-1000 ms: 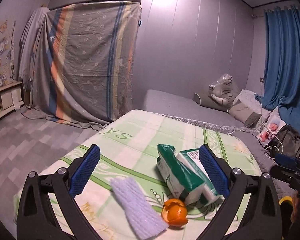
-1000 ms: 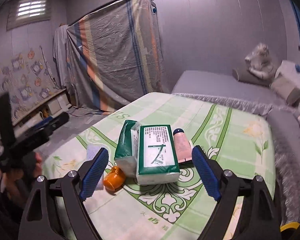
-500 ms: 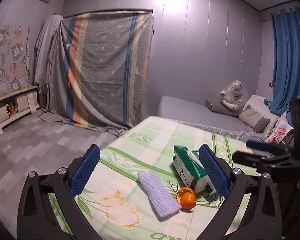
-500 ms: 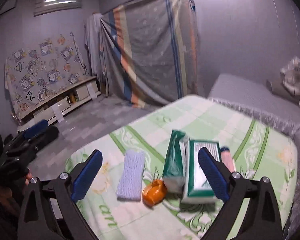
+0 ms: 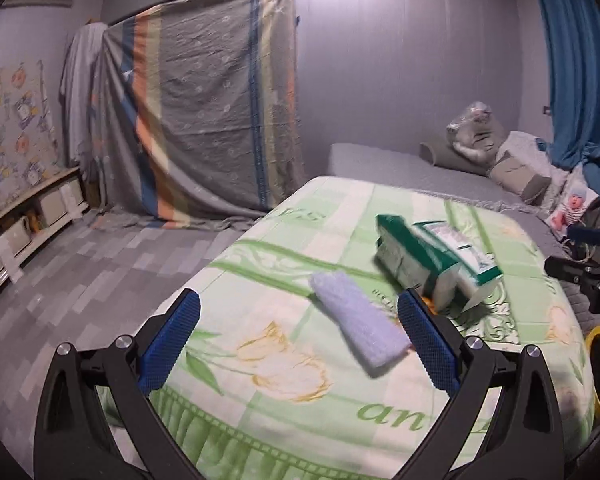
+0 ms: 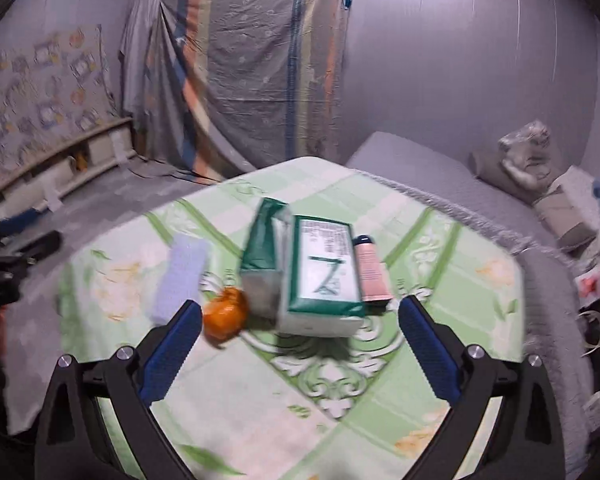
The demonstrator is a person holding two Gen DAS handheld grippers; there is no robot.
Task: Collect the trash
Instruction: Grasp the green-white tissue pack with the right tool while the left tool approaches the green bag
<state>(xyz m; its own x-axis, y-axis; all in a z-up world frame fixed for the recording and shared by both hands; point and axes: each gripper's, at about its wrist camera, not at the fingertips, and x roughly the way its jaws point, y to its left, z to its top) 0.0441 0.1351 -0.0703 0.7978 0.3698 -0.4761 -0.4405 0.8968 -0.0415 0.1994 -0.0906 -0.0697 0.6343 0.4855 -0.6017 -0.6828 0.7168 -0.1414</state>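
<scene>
On the green flowered cloth point(image 5: 284, 368) point(image 6: 260, 400) lie a pale blue foam net sleeve point(image 5: 360, 328) point(image 6: 182, 276), an orange peel point(image 6: 225, 312), two green and white tissue packs point(image 5: 432, 256) point(image 6: 322, 276) and a pink tube point(image 6: 371, 268). My left gripper point(image 5: 300, 340) is open and empty, hovering near the cloth's front left edge, its right finger just beside the sleeve. My right gripper point(image 6: 300, 344) is open and empty, hovering before the tissue packs and the peel. The peel is almost hidden behind the finger in the left wrist view.
A grey bed point(image 5: 400, 164) with pillows and a wrapped plush toy point(image 5: 472, 132) lies behind. A striped sheet point(image 5: 204, 112) hangs at the back wall, a low shelf point(image 5: 24, 216) stands left, blue curtains point(image 5: 572, 72) hang right. A yellow object point(image 5: 596, 336) sits at the right edge.
Both grippers have pulled back and shifted over the last second. The left one has moved left toward the foam sleeve; the right one has come back nearer the tissue packs. Both stay open.
</scene>
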